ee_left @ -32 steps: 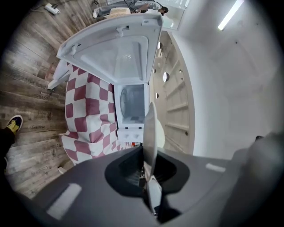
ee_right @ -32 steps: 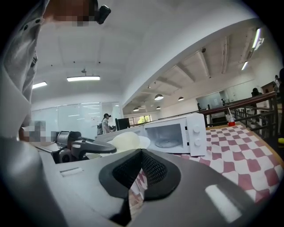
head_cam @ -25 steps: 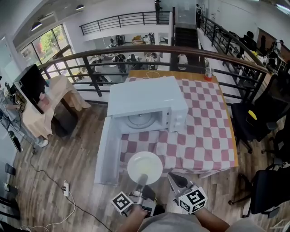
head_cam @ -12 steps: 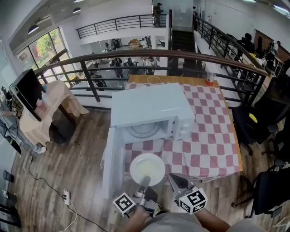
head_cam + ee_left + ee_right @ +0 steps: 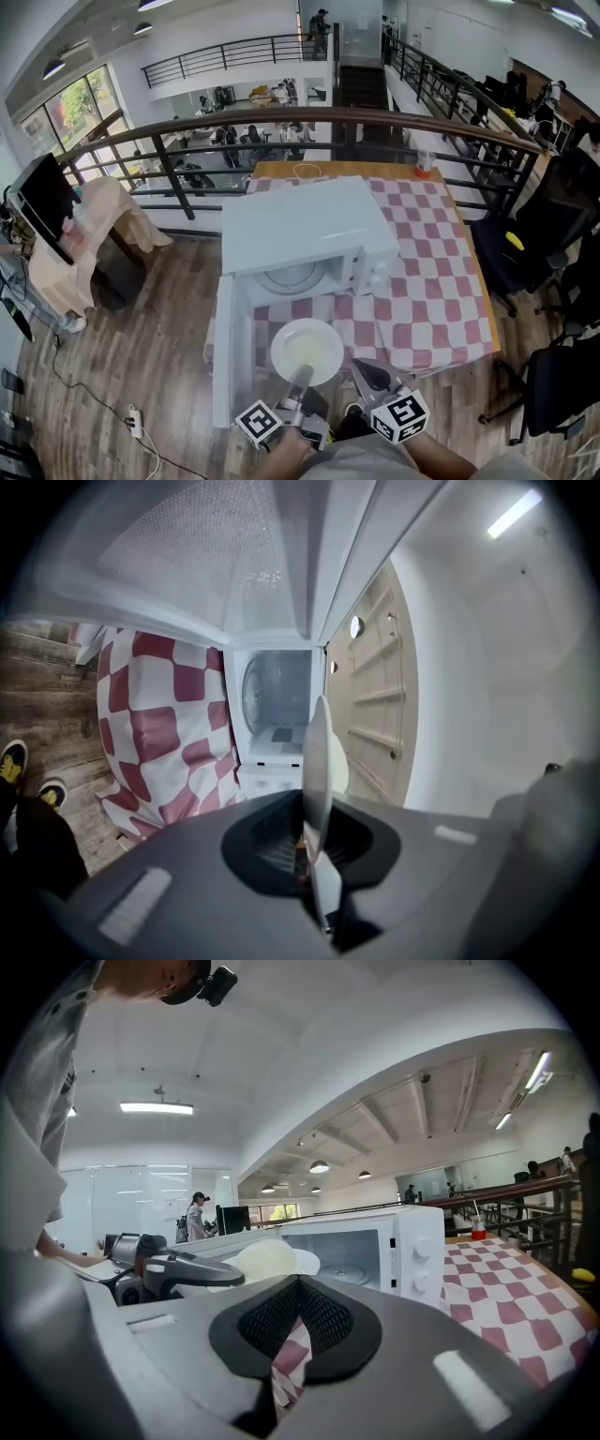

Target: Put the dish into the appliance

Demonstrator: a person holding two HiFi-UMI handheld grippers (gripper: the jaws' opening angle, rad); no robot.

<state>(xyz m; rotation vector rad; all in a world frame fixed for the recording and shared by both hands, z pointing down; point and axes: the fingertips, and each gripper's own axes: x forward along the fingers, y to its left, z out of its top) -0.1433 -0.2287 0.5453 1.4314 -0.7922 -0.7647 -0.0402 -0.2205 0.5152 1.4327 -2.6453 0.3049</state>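
Since a sec ago the dish (image 5: 307, 350) has closed on the microwave (image 5: 291, 225) in the head view; less checked cloth (image 5: 422, 272) shows btwn its far rim and the open cavity. L gripper (image 5: 300, 375) is clenched on the dish's near rim, jaws pinching it at lower centre of the frame. In the left gripper view (image 5: 314, 855) the dish (image 5: 317, 752) runs edge-on as a thin upright sliver straight out of the pads. It's round, so no real long axis. In the head view it lies flat, face up, and the line from grip to far rim points up-frame at the cavity and its glass turntable (image 5: 292, 277). Dish sits over the table's front edge, just right of the swung-open door (image 5: 230, 356). R gripper (image 5: 367, 373) is just beside it, lower right of centre. Its jaws (image 5: 298, 1335) are drawn to a thin slit w/ nothing in them, cloth only seen through. Farther out, a cup (image 5: 424, 162) stands at the table's far edge, upper right, and wood floor (image 5: 141, 356) lies at left.
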